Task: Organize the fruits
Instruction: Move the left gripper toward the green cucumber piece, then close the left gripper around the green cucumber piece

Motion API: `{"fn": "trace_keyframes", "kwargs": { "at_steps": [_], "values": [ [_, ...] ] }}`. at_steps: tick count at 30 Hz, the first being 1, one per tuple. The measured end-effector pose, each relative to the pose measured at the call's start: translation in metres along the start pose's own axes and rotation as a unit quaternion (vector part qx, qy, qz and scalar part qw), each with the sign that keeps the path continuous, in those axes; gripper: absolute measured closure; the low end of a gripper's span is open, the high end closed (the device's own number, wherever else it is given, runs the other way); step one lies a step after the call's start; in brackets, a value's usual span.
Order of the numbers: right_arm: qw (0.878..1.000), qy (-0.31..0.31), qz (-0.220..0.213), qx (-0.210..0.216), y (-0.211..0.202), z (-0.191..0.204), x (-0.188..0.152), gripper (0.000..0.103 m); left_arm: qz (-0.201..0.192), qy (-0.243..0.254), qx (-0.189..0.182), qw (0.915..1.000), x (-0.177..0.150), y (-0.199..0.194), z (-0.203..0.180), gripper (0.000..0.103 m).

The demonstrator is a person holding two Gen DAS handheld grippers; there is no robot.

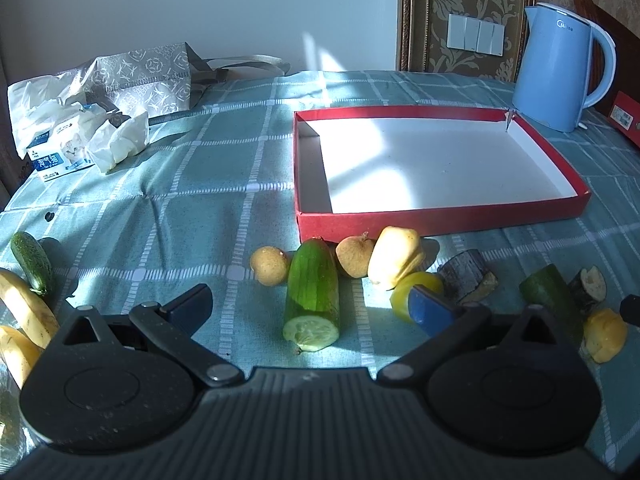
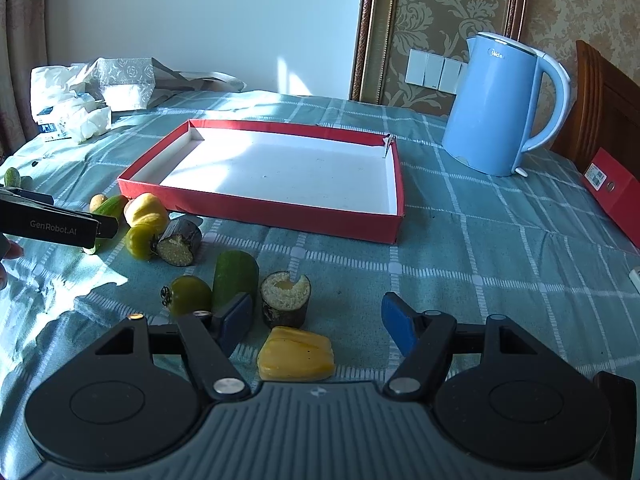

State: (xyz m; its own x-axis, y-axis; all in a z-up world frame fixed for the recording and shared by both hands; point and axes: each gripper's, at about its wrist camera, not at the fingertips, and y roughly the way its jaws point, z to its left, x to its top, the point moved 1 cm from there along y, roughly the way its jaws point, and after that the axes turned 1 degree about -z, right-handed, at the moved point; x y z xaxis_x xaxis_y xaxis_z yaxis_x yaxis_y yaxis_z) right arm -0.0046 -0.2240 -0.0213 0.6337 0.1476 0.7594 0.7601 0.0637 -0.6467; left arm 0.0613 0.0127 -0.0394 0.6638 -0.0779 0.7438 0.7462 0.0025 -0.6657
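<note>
Cucumber (image 1: 312,292) lies between the left gripper's (image 1: 312,308) parted, empty jaws — long axis pointing toward the tray (image 1: 440,220); right gripper (image 2: 316,320) likewise released.

A blue kettle (image 2: 502,106) stands at upper right; crumpled tissue packs (image 1: 76,136) and a patterned bag (image 1: 140,76) lie upper left.

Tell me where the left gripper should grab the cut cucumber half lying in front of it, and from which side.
Grip the cucumber half across its straight middle, from above. It lies lengthwise, cut face toward the camera and rounded tip toward the red tray, so its long flanks are the faces to clamp. The left gripper is open, probably wide enough. The small round fruit crowds the far end.
</note>
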Motion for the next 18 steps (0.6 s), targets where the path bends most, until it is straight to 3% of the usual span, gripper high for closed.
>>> {"fn": "trace_keyframes", "kwargs": {
  "at_steps": [12, 18],
  "values": [
    [1.0, 0.003, 0.003, -0.003, 0.001, 0.003, 0.001, 0.032, 0.001, 0.013, 0.004, 0.9999, -0.001, 0.006, 0.002, 0.0],
    [1.0, 0.005, 0.01, -0.006, 0.003, 0.003, -0.002, 0.032, 0.012, 0.015, -0.01, 0.9998, -0.001, 0.015, 0.005, 0.008]
  ]
}}
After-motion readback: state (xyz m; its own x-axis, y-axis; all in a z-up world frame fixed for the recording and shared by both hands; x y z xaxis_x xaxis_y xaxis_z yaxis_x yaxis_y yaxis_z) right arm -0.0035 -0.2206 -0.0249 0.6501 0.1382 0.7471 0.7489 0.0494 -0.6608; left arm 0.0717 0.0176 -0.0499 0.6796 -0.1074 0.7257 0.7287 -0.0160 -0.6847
